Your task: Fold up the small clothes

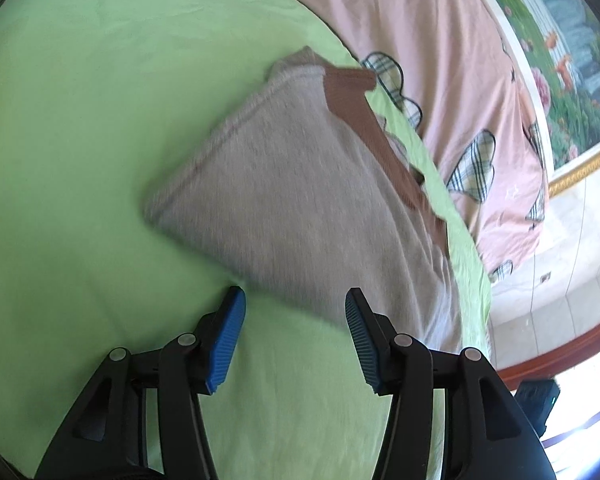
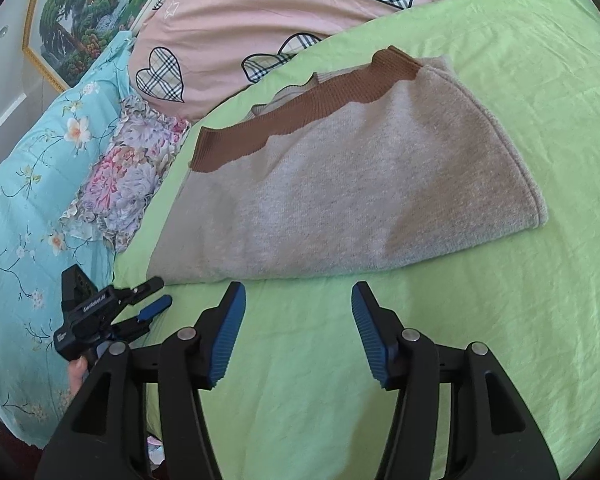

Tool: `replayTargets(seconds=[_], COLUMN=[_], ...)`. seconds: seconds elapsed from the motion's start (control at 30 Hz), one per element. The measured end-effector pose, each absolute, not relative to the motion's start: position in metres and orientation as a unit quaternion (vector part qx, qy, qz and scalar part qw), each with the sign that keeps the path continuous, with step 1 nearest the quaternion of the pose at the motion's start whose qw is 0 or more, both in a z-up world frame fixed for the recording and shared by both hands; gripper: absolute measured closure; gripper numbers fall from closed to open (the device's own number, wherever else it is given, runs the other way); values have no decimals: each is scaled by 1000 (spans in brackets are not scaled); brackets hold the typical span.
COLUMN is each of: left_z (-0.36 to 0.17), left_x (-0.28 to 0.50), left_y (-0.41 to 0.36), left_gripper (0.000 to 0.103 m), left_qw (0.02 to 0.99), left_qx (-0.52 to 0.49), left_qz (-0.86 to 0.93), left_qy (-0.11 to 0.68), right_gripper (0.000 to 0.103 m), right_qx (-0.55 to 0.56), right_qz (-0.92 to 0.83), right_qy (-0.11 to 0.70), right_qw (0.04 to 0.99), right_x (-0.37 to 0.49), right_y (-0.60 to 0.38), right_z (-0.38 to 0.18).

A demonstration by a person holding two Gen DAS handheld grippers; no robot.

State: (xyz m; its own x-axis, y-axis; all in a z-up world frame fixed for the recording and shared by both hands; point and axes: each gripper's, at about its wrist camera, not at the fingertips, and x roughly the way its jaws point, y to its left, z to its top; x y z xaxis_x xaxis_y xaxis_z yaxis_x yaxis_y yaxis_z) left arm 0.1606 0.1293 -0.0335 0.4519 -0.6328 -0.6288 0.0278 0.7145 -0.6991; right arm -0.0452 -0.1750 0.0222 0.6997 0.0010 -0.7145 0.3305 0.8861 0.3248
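Observation:
A small grey knit garment [image 1: 300,200] with a brown ribbed band [image 1: 352,92] lies folded flat on the green sheet [image 1: 80,120]. It also shows in the right wrist view [image 2: 360,192], brown band [image 2: 300,120] at its far edge. My left gripper [image 1: 296,300] is open and empty, just short of the garment's near edge. My right gripper [image 2: 298,296] is open and empty, just in front of the garment's near edge. The left gripper also shows in the right wrist view [image 2: 148,300], at the garment's left corner.
A pink quilt with plaid hearts [image 2: 280,12] lies beyond the sheet. A blue floral quilt [image 2: 32,200] and a floral cloth [image 2: 128,168] lie to the left. A framed landscape picture [image 2: 80,12] hangs on the wall. A window [image 1: 572,400] shows at the lower right.

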Motion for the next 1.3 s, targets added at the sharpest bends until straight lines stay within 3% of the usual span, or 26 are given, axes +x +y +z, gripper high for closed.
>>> replayTargets(seconds=[0.13,0.27,0.37,0.67,0.87,0.93,1.1,1.3], left_z=[-35,-34,-24,46,40,31,14,19], left_x=[185,203,210,185,170,168,166,166], left_y=[136,137,128,46,-38,-54,-73,-72], left_gripper=[55,81,92,96,96,96,96,96], left_qw=[797,815,828,861,840,830,814,814], left_qx=[-336,-317,-294,-194,-136,-127,-120,-116], left_qz=[-187,-162,-168,-272,-347,-357,-366,-366], left_qy=[466,456,447,384,395,408,435,435], right_gripper=[46,46,46,46,45,43,23,22], right_qx=[222,224,227,242,262,278,308,324], right_qz=[-89,-88,-91,-84,-48,-24,48,105], right_qy=[377,376,373,357,369,377,413,434], right_qw=[895,895,895,899,891,883,856,834], right_x=[-43,-41,-38,-16,29,50,111,169], right_y=[-176,-181,-184,-222,-255,-265,-269,-255], right_z=[23,25,28,48,55,54,38,18])
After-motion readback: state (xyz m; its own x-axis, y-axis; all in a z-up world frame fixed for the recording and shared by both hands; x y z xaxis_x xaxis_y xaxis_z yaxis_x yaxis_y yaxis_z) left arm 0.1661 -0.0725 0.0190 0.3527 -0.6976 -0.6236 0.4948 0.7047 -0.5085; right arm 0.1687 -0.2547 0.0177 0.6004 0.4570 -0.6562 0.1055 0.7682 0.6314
